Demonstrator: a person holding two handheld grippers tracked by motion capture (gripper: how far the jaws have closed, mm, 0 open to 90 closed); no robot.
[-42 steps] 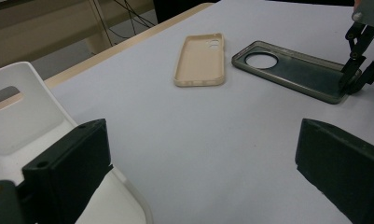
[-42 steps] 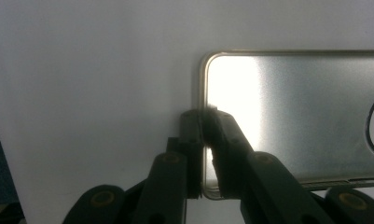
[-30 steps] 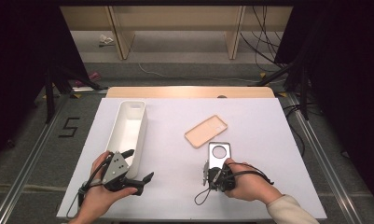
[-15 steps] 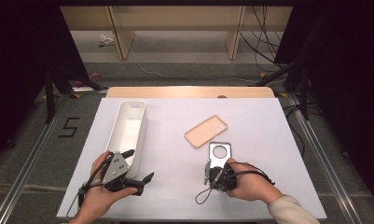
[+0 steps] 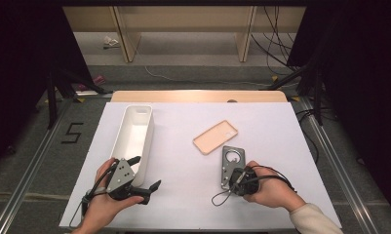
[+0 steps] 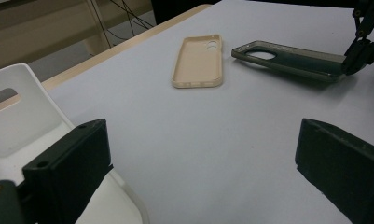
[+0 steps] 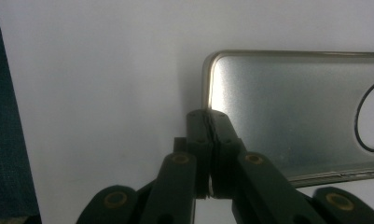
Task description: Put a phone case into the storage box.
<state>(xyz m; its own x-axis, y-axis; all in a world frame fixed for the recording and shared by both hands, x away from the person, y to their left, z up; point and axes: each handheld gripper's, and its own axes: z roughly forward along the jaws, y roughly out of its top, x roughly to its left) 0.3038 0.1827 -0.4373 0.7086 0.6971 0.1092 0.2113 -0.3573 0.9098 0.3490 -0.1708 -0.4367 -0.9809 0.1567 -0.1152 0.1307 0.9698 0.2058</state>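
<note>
Step in hand, as judged: raising the grey phone case (image 5: 232,161) off the table (image 5: 183,204) by its near short edge, probably for the white bin (image 5: 132,134).

Advice, left to right:
- Left claw (image 5: 145,171): spread wide, nothing between the jaws. Best held where it is at the bin's near end, out of the travel path.
- Beige phone case (image 5: 215,137): lying flat, hollow side up, just beyond the grey one. Take the lift clear of it; no dragging of the far edge into it.
- Right claw (image 5: 228,180): pressed together on the grey case's rim, a thin bite at one corner of the short edge, as the right gripper view shows (image 7: 209,119). Hold the pinch firm and raise slowly, since a long flat case held at one end is likely to swing or slip. Deepen the bite if the case sags.

Position of the thing relative to each claw:
- From the left claw: grey case (image 6: 292,58) well ahead and to the right, apart, tilted with the gripped end raised; beige case (image 6: 197,63) beside it, to its left; bin wall (image 6: 17,126) under the left-hand jaw.
- From the right claw: grey case (image 7: 287,112) directly between the pads at its rim, body stretching ahead and rightward, round cut-out at the far end.
</note>
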